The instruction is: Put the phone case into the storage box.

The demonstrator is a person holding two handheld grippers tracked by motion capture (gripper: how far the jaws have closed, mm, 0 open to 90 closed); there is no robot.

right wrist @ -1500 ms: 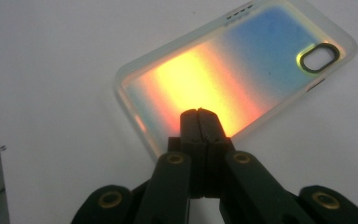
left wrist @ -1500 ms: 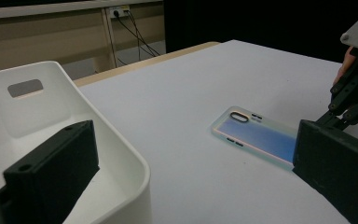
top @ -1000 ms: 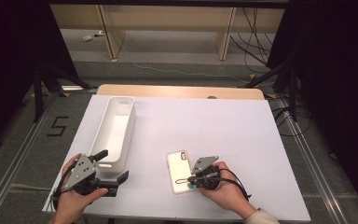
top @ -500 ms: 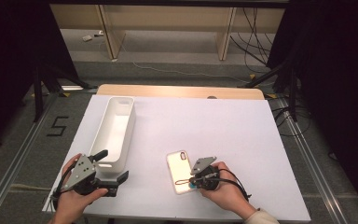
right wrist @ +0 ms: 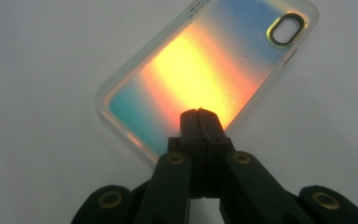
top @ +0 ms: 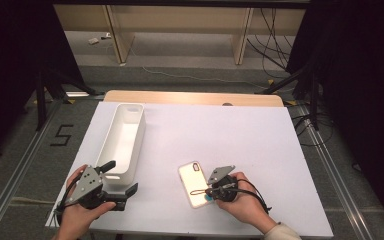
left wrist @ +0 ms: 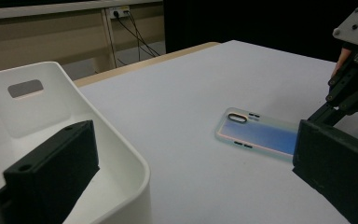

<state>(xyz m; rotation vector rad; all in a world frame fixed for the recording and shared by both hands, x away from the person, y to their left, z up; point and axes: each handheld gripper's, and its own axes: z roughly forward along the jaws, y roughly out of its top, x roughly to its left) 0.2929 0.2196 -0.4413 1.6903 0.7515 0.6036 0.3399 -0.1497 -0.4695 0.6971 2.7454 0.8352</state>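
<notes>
My right gripper [right wrist: 199, 112] is clenched, its two jaws pressed flat together with nothing between them, tips over the near edge of the iridescent phone case [right wrist: 200, 70] lying flat on the white table [top: 260, 130]. My left gripper [top: 120, 189] is spread wide, one jaw inside the white bin [top: 122, 135], well apart from the case.

White table [top: 260, 135] with long white bin [top: 122, 137] and iridescent phone case [top: 194, 184] flat on it
</notes>
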